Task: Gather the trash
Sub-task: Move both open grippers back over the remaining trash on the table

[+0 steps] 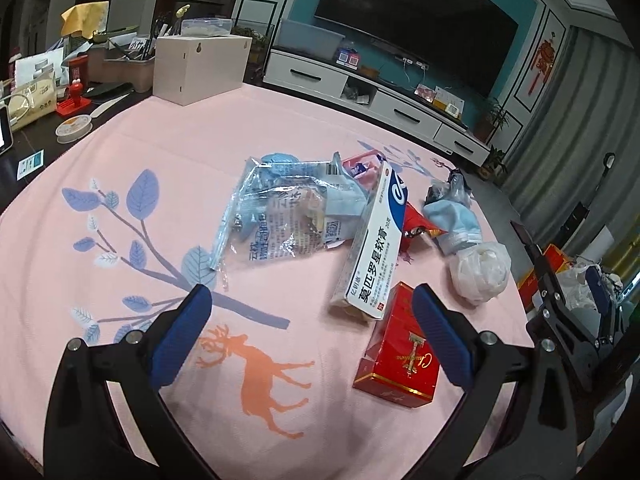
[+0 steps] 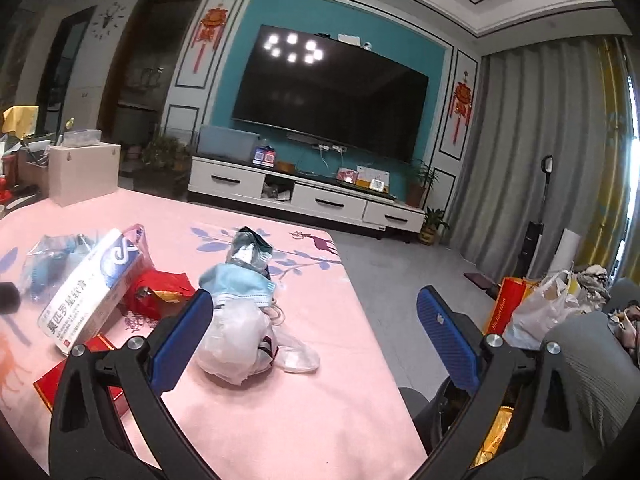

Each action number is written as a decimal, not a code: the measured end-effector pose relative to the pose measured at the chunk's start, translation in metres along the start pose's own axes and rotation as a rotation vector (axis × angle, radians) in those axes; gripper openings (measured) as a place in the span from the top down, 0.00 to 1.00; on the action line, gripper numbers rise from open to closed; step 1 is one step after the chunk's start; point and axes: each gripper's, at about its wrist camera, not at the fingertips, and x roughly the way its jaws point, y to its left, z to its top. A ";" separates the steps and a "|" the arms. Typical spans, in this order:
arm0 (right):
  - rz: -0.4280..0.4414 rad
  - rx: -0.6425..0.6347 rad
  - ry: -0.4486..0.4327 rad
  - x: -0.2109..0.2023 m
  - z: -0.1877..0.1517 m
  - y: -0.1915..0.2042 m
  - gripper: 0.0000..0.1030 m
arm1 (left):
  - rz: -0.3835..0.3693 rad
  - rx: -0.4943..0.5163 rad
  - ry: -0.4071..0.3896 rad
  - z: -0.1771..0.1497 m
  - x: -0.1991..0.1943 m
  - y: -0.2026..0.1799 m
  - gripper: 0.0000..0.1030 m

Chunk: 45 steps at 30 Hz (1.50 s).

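Here, trash lies heaped on the pink worktop (image 1: 168, 168), both grippers hovering empty.

The red cigarette pack (image 1: 396, 354) sits nearest, touching the ointment box (image 1: 374, 248); beyond lie a clear wrapper (image 1: 280, 212), blue mask (image 2: 236, 284) and white wad (image 2: 236, 344); left gripper (image 1: 312, 332) and right gripper (image 2: 316, 332) jaws spread wide.
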 end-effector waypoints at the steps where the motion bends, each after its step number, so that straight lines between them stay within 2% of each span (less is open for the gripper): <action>1: 0.003 0.009 0.008 0.001 0.000 -0.001 0.03 | -0.003 -0.004 0.002 0.000 0.000 0.001 0.03; 5: 0.020 0.063 0.039 0.006 -0.001 -0.011 0.03 | -0.014 -0.002 0.014 0.000 0.000 0.000 0.03; 8: 0.071 0.101 0.054 0.009 -0.003 -0.018 0.03 | -0.005 0.008 0.010 -0.001 -0.001 -0.001 0.03; 11: 0.036 0.135 0.038 0.005 -0.004 -0.023 0.03 | -0.006 0.008 0.010 -0.002 -0.002 -0.001 0.03; 15: 0.051 0.153 0.036 0.005 -0.006 -0.026 0.03 | -0.012 0.004 0.011 -0.002 -0.003 -0.001 0.03; 20: 0.020 0.160 0.043 0.007 -0.006 -0.027 0.03 | -0.019 -0.003 0.006 -0.003 -0.004 -0.001 0.03; 24: 0.041 0.140 0.089 0.015 -0.005 -0.023 0.03 | -0.040 -0.020 0.011 -0.003 -0.004 0.001 0.03; 30: 0.035 0.115 0.086 0.014 -0.004 -0.017 0.03 | -0.014 -0.013 0.004 -0.003 -0.005 0.001 0.03; 35: 0.031 0.127 0.093 0.016 -0.005 -0.019 0.03 | -0.044 -0.018 0.015 -0.004 -0.005 0.001 0.03; 45: 0.011 0.108 0.103 0.017 -0.005 -0.017 0.03 | -0.054 -0.004 0.021 -0.004 -0.006 -0.001 0.04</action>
